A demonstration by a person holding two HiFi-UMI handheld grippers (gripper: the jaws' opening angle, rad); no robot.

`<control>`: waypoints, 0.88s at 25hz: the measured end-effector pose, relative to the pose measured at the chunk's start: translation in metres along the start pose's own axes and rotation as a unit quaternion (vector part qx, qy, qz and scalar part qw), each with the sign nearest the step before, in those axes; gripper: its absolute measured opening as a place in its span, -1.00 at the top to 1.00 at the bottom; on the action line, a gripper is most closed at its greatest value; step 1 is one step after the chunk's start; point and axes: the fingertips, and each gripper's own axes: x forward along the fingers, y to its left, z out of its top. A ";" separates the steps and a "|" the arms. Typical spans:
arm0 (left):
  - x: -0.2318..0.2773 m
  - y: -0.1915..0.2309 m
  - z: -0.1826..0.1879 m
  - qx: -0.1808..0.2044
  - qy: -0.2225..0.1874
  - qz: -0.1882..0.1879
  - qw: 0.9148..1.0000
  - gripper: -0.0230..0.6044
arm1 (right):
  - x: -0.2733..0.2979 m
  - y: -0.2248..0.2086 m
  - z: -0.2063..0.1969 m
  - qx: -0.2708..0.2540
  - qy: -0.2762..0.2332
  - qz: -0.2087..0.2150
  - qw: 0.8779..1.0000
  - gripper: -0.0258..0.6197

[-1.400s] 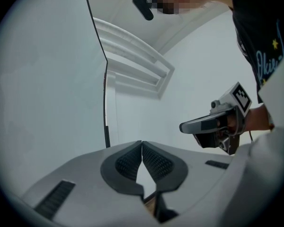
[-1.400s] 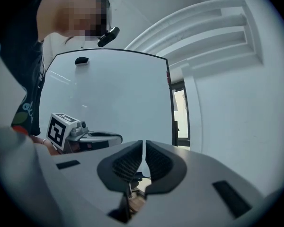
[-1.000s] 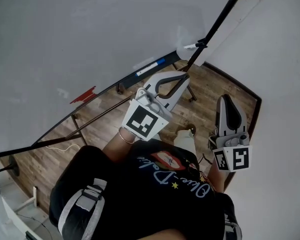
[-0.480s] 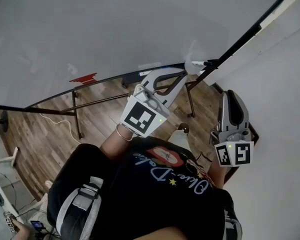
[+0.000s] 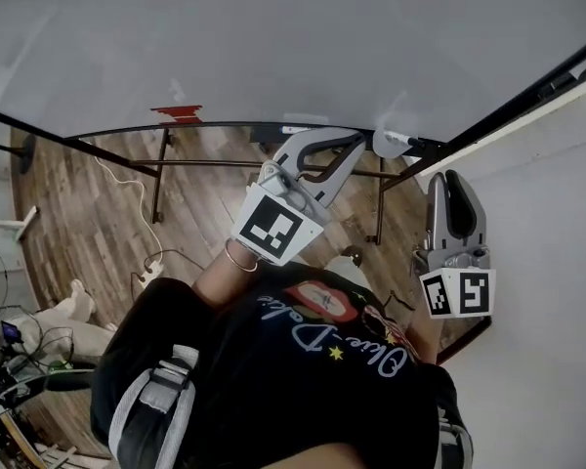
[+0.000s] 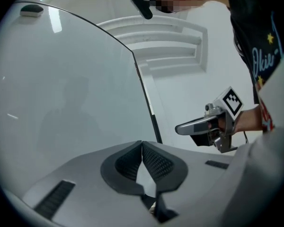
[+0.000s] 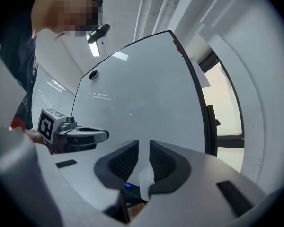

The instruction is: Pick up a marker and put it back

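The left hand-held gripper (image 5: 357,147) was held out by the whiteboard (image 5: 273,47), jaws pressed together, nothing caught between them. The right hand-held gripper (image 5: 455,178) was kept off to the side, jaws opening, a narrow gap shown and nothing in it. What was taken for the marker (image 5: 298,129), a pale stick, was seen lying ungripped on the board's tray (image 5: 225,125), just beside the left gripper in the head view.

Trouble could be expected. If the marker were reached for with jaws shut or barely parted, it could be knocked along the narrow tray and sent down to the wooden floor (image 5: 88,203). It was framed in neither gripper view, so the approach could be misjudged.

Against a second earlier, the tray was seen swung from a steep slant to nearly level. More floor and a cable (image 5: 114,177) were exposed at left.
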 end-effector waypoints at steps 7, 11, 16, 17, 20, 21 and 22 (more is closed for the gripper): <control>0.001 0.001 0.004 0.008 0.022 0.067 0.997 0.92 | 0.018 -0.009 -0.008 0.000 0.014 0.072 0.997 0.69; -0.002 -0.001 0.001 0.013 0.040 0.108 0.993 0.92 | 0.027 -0.014 -0.015 0.002 0.018 0.113 0.993 0.67; -0.004 -0.006 -0.003 0.018 0.056 0.142 0.988 0.92 | 0.035 -0.023 -0.028 0.000 0.027 0.142 0.990 0.65; -0.005 -0.008 -0.004 0.019 0.061 0.149 0.987 0.92 | 0.036 -0.024 -0.032 0.000 0.031 0.146 0.989 0.64; -0.009 -0.013 -0.005 0.015 0.069 0.169 0.983 0.92 | 0.037 -0.030 -0.038 0.007 0.038 0.155 0.987 0.63; -0.009 -0.013 -0.004 0.014 0.070 0.175 0.982 0.92 | 0.038 -0.031 -0.039 0.007 0.037 0.158 0.987 0.62; -0.010 -0.014 -0.004 0.014 0.071 0.181 0.981 0.92 | 0.040 -0.031 -0.038 0.007 0.035 0.162 0.986 0.62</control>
